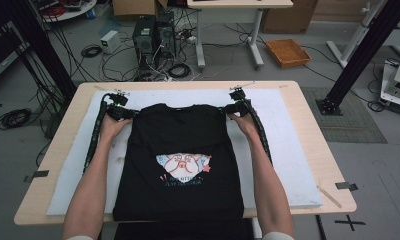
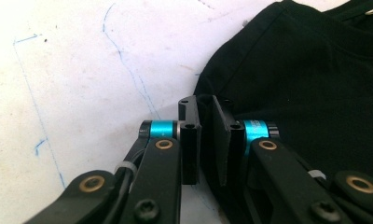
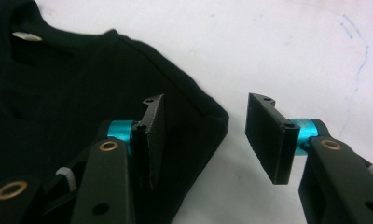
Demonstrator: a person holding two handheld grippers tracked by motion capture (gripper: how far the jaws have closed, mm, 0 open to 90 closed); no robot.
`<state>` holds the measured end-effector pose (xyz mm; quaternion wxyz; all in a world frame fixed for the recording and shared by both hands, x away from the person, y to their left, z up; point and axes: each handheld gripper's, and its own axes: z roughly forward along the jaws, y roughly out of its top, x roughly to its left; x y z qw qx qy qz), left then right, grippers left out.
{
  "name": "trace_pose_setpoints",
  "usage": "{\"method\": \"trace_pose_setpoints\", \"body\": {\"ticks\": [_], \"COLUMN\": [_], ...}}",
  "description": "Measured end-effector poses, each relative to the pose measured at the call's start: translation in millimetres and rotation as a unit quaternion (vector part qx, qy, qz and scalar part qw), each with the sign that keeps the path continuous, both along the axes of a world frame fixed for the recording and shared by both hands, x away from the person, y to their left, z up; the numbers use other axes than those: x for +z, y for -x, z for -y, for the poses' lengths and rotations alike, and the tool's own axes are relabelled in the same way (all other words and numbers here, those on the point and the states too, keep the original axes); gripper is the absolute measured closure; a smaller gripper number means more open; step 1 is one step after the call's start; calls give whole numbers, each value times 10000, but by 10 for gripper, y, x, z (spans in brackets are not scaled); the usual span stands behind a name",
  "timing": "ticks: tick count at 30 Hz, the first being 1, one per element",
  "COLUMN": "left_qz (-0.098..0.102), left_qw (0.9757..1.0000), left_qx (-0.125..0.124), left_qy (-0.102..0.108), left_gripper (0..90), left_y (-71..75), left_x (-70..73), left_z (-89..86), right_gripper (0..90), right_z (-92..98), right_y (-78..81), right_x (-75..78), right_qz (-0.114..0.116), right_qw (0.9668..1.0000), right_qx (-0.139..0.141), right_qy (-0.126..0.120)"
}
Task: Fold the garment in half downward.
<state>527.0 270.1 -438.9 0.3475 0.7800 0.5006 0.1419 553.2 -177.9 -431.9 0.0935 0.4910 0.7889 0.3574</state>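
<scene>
Black T-shirt [image 1: 180,160] flat on white mat [image 1: 298,145] over wooden table [image 1: 328,150]; cables [image 1: 153,65] on grey floor. Left gripper [image 2: 205,140] pinches shirt shoulder; right gripper [image 3: 208,140] spread around other shoulder.

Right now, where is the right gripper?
In the high view the right gripper is at the black shirt's right shoulder corner, on the white mat, far side of the table.
</scene>
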Motion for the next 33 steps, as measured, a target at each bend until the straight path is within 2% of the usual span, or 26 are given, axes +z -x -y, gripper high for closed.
{"method": "trace_pose_setpoints", "body": {"ticks": [4,8,16,20,23,27,30,33], "left_qz": [13,22,45,54,46,-7,-23,-17], "left_qw": [10000,10000,10000,10000,10000,9997,9997,9992], "left_qx": [5,3,11,22,16,80,93,138], "left_qy": [-4,12,22,19,28,212,216,376], "left_gripper": [815,815,815,814,815,815,819,826], "left_y": [2,4,11,13,11,7,5,0], "left_x": [-2,-5,-9,-10,-10,-21,-16,1], "left_z": [1,-4,-4,-1,-5,-34,-33,-52], "right_gripper": [523,575,758,836,853,857,859,861], "right_z": [-21,-22,1,1,-9,-12,-8,0], "right_y": [-10,-12,-12,-8,-2,2,1,2], "right_x": [-48,-56,-60,-67,-63,-54,-51,-15], "right_qz": [-105,-97,-45,-56,-7,7,37,59], "right_qw": [9999,9999,9999,9999,9998,9997,9997,9998], "right_qx": [30,-15,-32,-1,56,82,88,88], "right_qy": [13,37,155,125,170,218,214,195]}}
